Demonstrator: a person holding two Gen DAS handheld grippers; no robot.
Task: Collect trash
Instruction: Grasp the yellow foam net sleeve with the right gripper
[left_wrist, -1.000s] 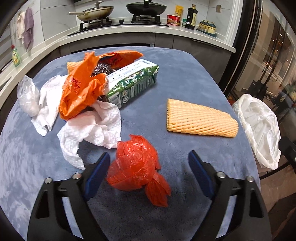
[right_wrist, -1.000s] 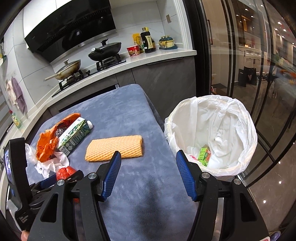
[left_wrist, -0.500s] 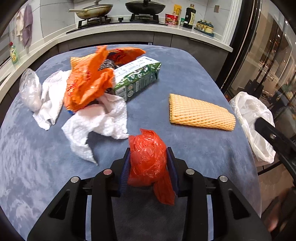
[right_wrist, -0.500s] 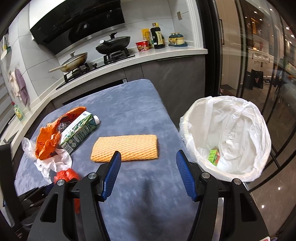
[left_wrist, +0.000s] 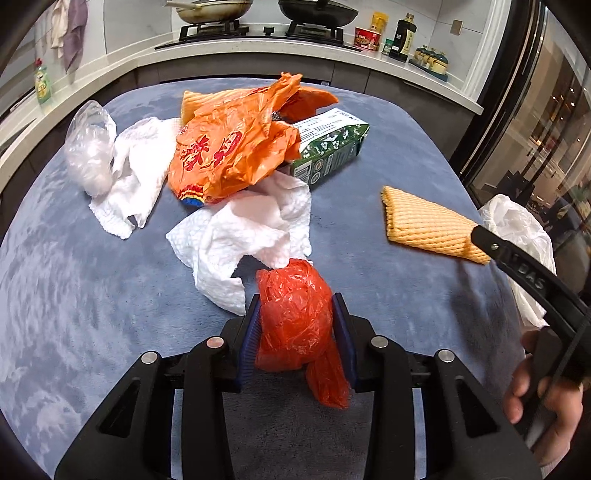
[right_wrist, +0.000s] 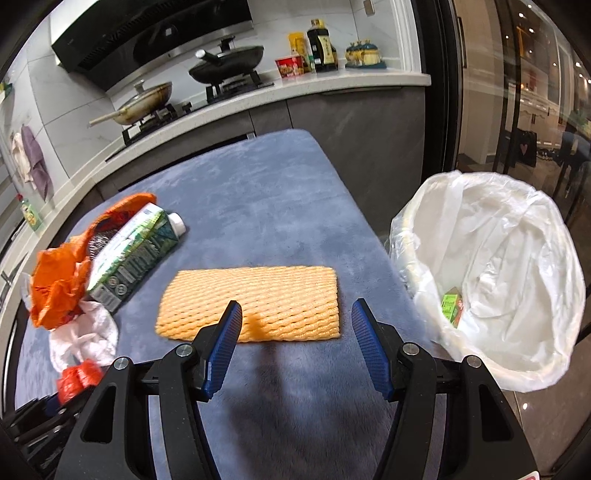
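Observation:
My left gripper (left_wrist: 297, 317) is shut on a crumpled red plastic bag (left_wrist: 295, 314), held just above the blue-grey table (left_wrist: 74, 277). The red bag also shows in the right wrist view (right_wrist: 79, 376) at the lower left. My right gripper (right_wrist: 297, 332) is open and empty, just short of the near edge of a yellow foam net sleeve (right_wrist: 255, 299), which also shows in the left wrist view (left_wrist: 428, 225). A white-lined trash bin (right_wrist: 509, 266) stands off the table's right side with a small green carton (right_wrist: 452, 306) inside.
White paper towels (left_wrist: 243, 236), an orange plastic bag (left_wrist: 232, 144), a green milk carton (left_wrist: 328, 147) and a clear plastic bag (left_wrist: 90, 147) lie in a pile on the table's far left. A kitchen counter with stove and pans (right_wrist: 221, 66) runs behind.
My left gripper closed on the red bag and lifted it slightly. My right gripper moved forward and down toward the yellow foam sleeve, staying open.

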